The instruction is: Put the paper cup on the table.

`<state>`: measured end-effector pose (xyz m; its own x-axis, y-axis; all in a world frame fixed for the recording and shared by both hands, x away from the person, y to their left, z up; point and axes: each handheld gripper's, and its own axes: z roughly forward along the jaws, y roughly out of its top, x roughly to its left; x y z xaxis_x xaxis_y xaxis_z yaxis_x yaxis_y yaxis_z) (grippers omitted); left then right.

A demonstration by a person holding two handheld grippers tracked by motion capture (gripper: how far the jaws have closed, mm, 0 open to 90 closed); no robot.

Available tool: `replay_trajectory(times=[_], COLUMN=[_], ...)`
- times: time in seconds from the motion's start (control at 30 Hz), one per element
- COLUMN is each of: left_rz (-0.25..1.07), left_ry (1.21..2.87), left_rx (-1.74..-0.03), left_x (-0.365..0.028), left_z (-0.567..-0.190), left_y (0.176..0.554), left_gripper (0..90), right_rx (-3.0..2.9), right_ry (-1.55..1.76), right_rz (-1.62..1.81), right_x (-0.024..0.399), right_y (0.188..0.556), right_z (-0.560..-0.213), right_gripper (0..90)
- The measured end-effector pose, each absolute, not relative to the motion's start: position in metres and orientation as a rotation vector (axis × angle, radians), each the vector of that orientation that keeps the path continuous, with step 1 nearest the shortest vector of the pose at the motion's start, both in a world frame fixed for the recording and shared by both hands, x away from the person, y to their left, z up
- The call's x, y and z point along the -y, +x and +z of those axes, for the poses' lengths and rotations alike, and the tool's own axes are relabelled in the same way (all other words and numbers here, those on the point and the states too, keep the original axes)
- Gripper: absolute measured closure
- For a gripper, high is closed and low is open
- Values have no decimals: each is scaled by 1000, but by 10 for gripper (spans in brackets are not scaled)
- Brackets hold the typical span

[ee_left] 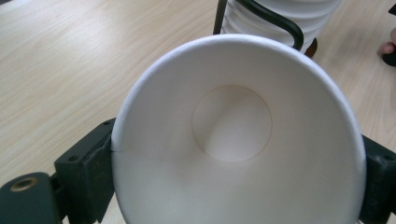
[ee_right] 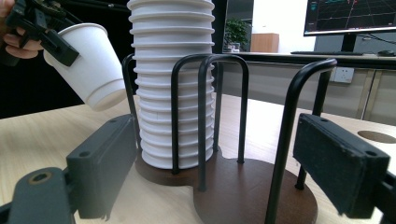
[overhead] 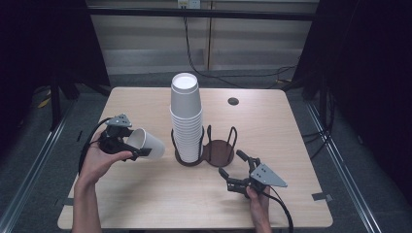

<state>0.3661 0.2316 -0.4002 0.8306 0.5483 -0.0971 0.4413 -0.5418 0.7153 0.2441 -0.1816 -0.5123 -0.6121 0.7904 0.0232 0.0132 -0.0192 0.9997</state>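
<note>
A smooth white paper cup (overhead: 147, 143) sits clamped, tilted, in the left gripper (overhead: 127, 146) — at nine o'clock from the ribbed cup stack (overhead: 186, 121) in its black wire holder (overhead: 218, 151); the right gripper (overhead: 232, 170) gapes empty on the wood-grain tabletop (overhead: 272, 121).

left tool (overhead: 127, 144) clamped, right tool (overhead: 232, 169) (open)
</note>
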Motion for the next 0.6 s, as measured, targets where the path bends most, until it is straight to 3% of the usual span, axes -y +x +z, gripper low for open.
replay_trajectory(times=[0.6], left_rz=[244], left_ry=[2414], left_rx=[-790], left_x=[-226], left_z=[-387], left_y=[393], left_gripper=[82], right_rx=[-1668], right_ry=[833], right_rz=[1691], right_x=[182], right_y=[243], right_z=[-512], right_gripper=[130])
